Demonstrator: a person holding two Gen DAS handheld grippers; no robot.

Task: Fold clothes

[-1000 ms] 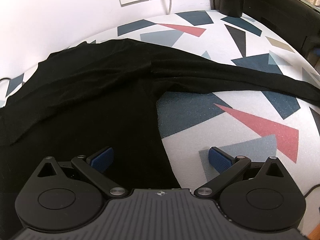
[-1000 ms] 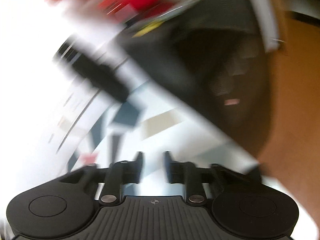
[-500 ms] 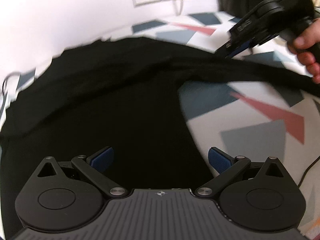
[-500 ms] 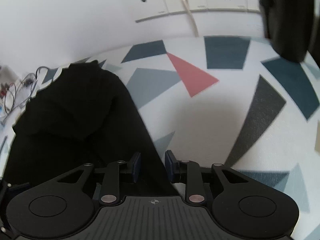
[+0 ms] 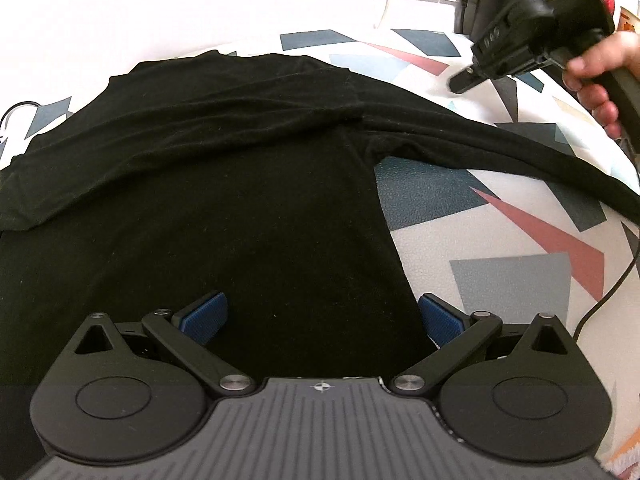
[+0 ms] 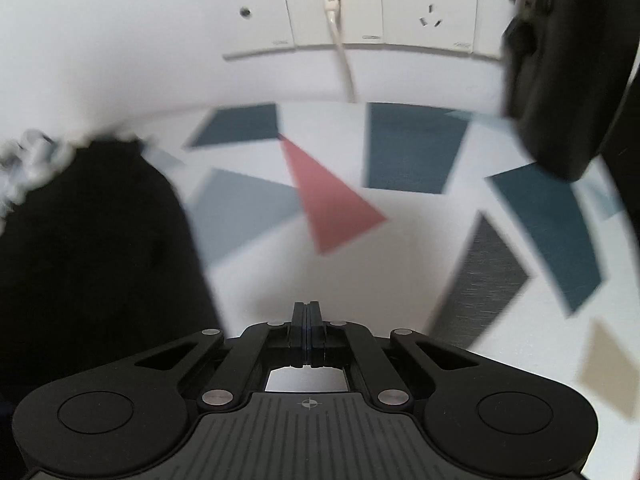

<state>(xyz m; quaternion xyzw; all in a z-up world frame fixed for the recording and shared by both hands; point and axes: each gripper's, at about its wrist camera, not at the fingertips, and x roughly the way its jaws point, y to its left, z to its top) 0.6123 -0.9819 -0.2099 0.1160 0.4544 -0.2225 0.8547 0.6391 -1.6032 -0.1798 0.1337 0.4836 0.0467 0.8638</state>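
On the patterned bench (image 5: pixel 520 276) your black shirt (image 5: pixel 224 200) lies flat, limp and light, so with left tongs (image 5: pixel 320 316) apart over its hem and right tongs (image 6: pixel 306 334) together, empty, pinch the sleeve (image 5: pixel 520 152) edge.

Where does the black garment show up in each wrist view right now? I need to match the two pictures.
Left wrist view: the black garment fills the centre and left, one sleeve trailing to the right edge.
Right wrist view: the black garment sits blurred at the left edge only.
Shared landmark: the white cable plugged into the wall socket panel behind the patterned surface.
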